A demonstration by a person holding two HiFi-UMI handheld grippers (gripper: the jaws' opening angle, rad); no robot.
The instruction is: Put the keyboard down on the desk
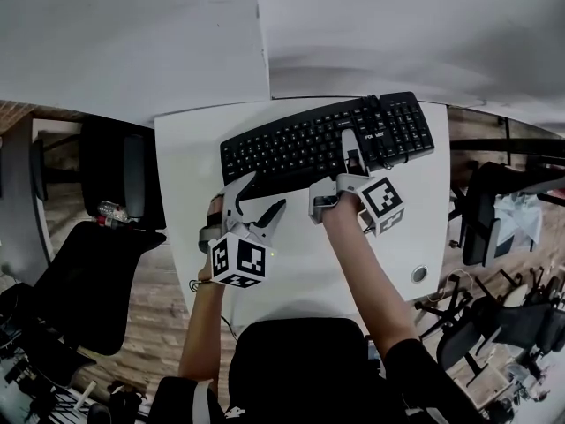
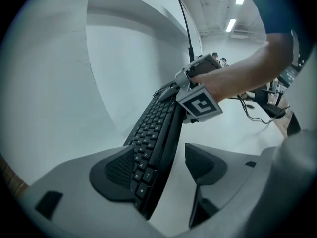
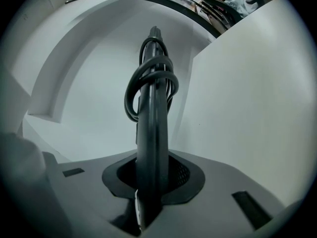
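Note:
A black keyboard (image 1: pixel 327 135) lies slanted across the far part of the white desk (image 1: pixel 190 175). My right gripper (image 1: pixel 351 159) is shut on its near long edge, right of the middle; in the right gripper view the keyboard (image 3: pixel 151 133) stands edge-on between the pads, with its coiled cable (image 3: pixel 130 95) above. My left gripper (image 1: pixel 262 197) is at the keyboard's left end with its jaws wide apart. In the left gripper view the keyboard (image 2: pixel 153 133) runs between the jaws, close to the left pad (image 2: pixel 116 170) and clear of the right pad (image 2: pixel 205 162).
White partition panels (image 1: pixel 132 34) rise behind the desk. Black office chairs stand at the left (image 1: pixel 115 184), close below me (image 1: pixel 300 360) and at the right (image 1: pixel 494 210). A round cable grommet (image 1: pixel 418 274) sits in the desk's near right part.

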